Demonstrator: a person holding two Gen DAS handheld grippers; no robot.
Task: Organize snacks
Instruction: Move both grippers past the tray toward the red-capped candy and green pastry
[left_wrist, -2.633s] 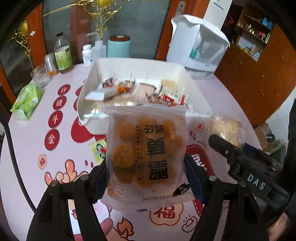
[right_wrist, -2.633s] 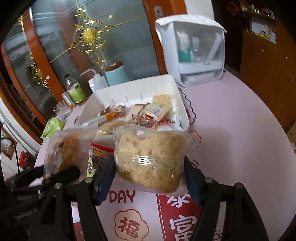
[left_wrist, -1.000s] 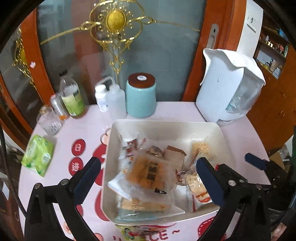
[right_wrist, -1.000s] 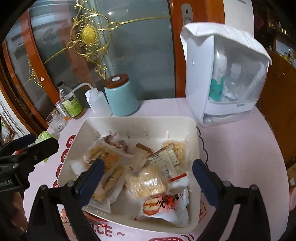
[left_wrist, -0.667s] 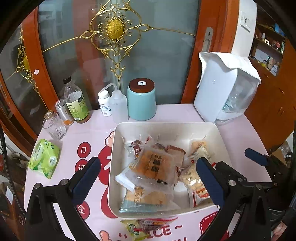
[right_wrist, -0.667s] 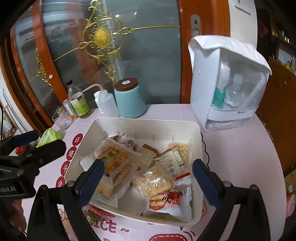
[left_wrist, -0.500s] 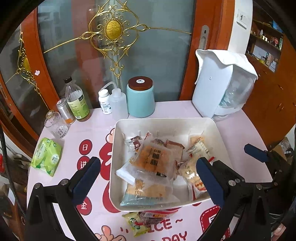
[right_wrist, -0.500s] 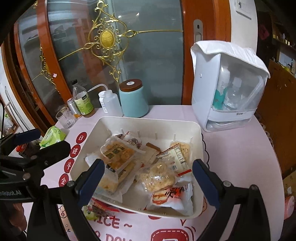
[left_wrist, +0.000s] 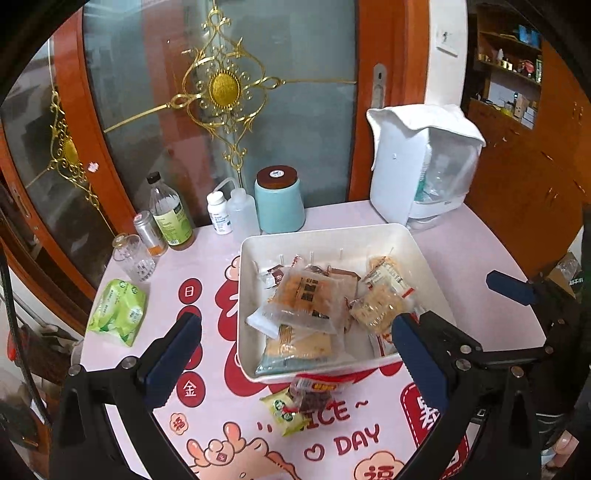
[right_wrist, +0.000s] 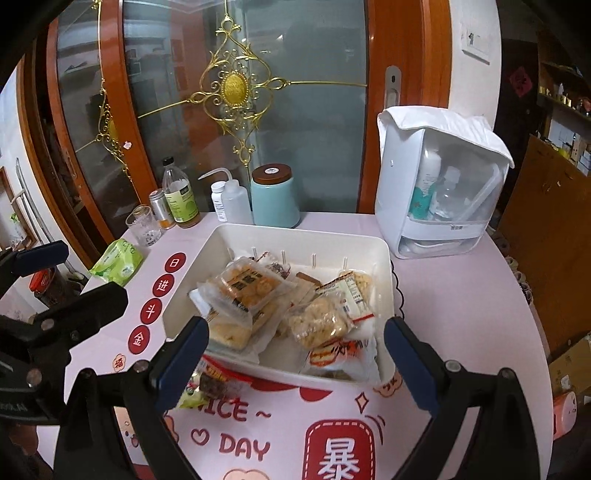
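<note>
I see the pink printed counter (left_wrist: 469, 258) carrying the white bin (left_wrist: 424, 254), where most snack packets are piled, a clear pack of fried balls (left_wrist: 308, 299) on top. My left hand-held gripper (left_wrist: 295, 362) and right hand-held gripper (right_wrist: 295, 365) hover near the bin's front edge, each spread wide with nothing between the fingers. Two small packets remain outside, just beside the front wall: a dark red one (left_wrist: 312, 397) and a green one (left_wrist: 284, 410). I judge both light, crinkly and slippery, so I'd pinch a sealed edge gently to spare the contents.
</note>
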